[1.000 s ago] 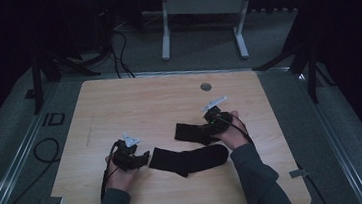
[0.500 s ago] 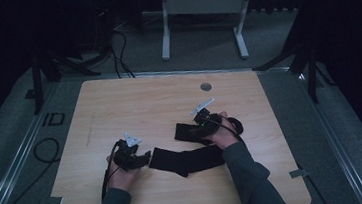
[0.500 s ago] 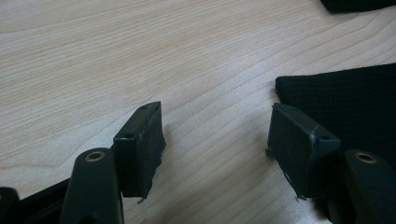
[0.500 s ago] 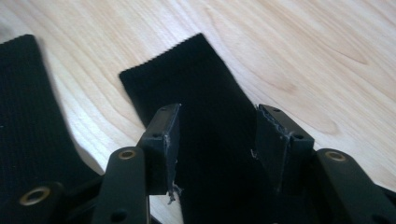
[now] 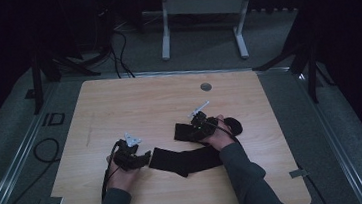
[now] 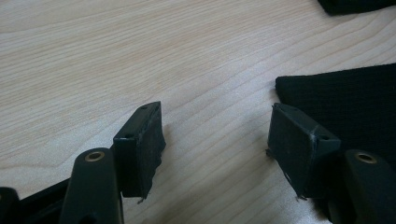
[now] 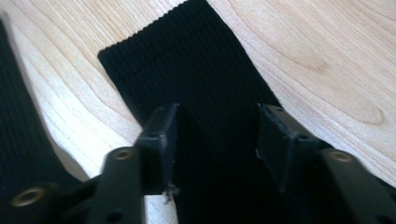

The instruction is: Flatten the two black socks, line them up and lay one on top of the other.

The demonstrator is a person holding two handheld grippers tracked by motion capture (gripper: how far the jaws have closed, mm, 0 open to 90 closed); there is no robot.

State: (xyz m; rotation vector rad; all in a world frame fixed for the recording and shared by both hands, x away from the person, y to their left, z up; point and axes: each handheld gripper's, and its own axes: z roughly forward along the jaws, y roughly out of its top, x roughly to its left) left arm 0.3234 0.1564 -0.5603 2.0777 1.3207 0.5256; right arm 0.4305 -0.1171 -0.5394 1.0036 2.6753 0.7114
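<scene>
Socks, two black ones, lie on the near half of the wooden table (image 5: 119,103). Nearer sock (image 5: 184,160) stretches flat between the two hands, long and slightly bent, its left end just beside the left gripper (image 5: 144,158). Farther sock (image 5: 184,132) lies under the right gripper (image 5: 194,131), its dark toe end poking out right of the right hand (image 5: 217,133). The two socks are close together; touching or not, cannot tell.

Left gripper view: jaws spread wide above bare wood, nothing between them; ribbed edge of the nearer sock (image 6: 345,98) sits just beside the right-hand jaw, corner of the other sock (image 6: 355,4) at top edge.

Right gripper view: jaws open at a moderate gap, straddling the farther sock (image 7: 196,70) over its ribbed cuff part, not pinching it; cuff edge points away; strip of the nearer sock (image 7: 18,130) at left.

Left hand (image 5: 120,170) wraps its gripper from behind. Small grey disc (image 5: 206,86) sits in the tabletop near the far edge.
</scene>
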